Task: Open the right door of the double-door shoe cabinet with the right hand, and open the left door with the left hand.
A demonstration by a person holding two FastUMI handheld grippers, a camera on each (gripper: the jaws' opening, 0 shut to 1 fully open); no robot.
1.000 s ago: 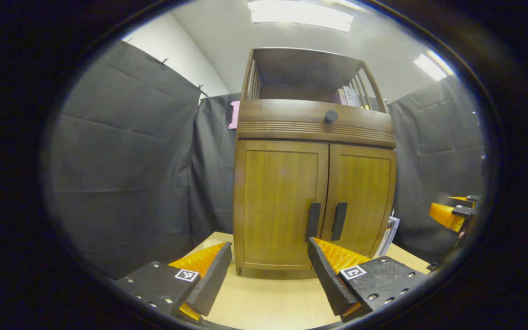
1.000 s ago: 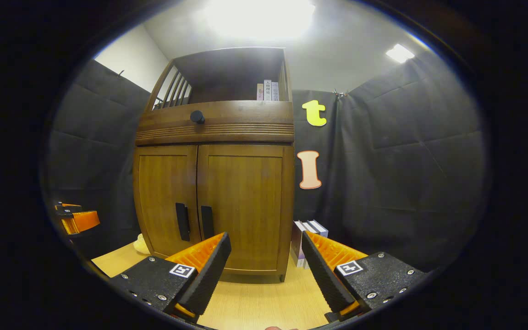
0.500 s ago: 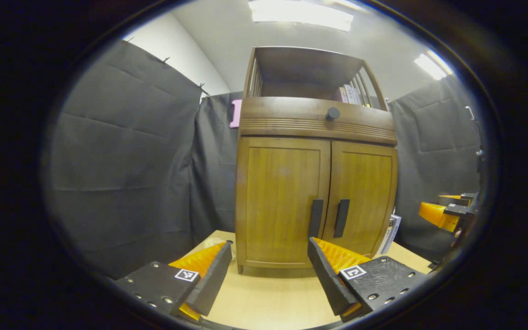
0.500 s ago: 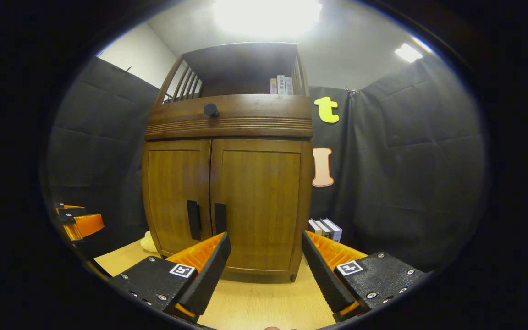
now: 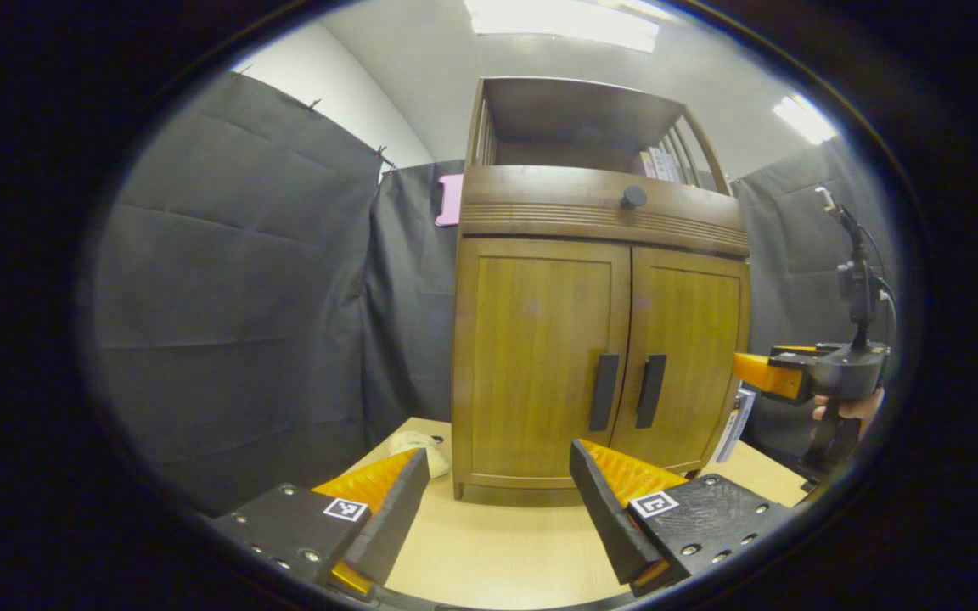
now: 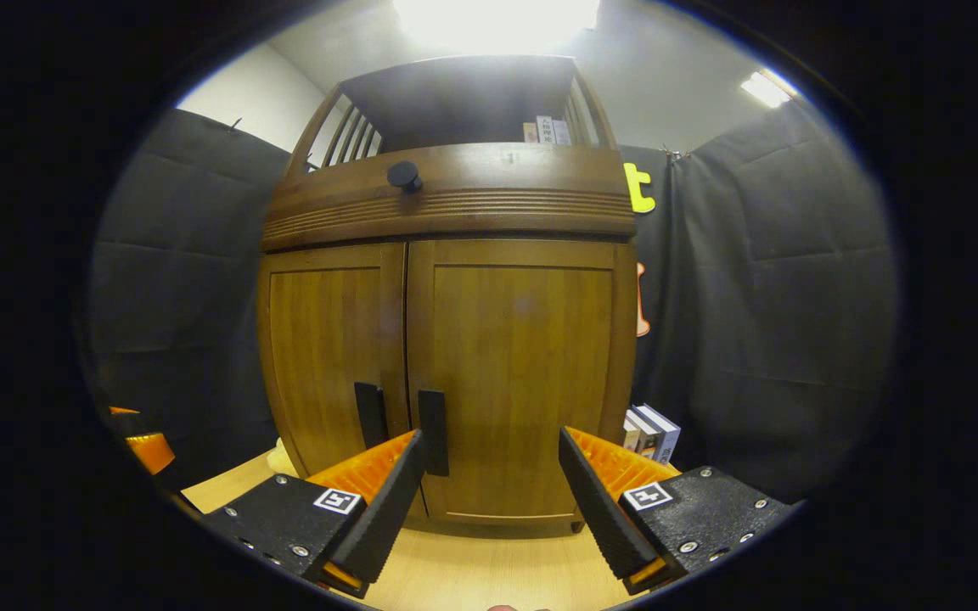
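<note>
Bare light-wood tabletop (image 5: 497, 543) lies open before the closed brown wooden two-door cabinet (image 6: 446, 339); upright books (image 6: 650, 428) flank its right, a pale crumpled object (image 5: 417, 443) its left.

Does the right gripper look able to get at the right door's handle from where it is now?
Probably yes. The right gripper is open and short of the closed cabinet, with the right door's handle just above its left finger. Nothing stands between them; it needs a small shift left.

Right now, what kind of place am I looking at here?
Probably a recording booth set up like a home corner: black cloth walls hang around a table bearing a wooden shoe cabinet, its doors shut, with books beside it.
</note>
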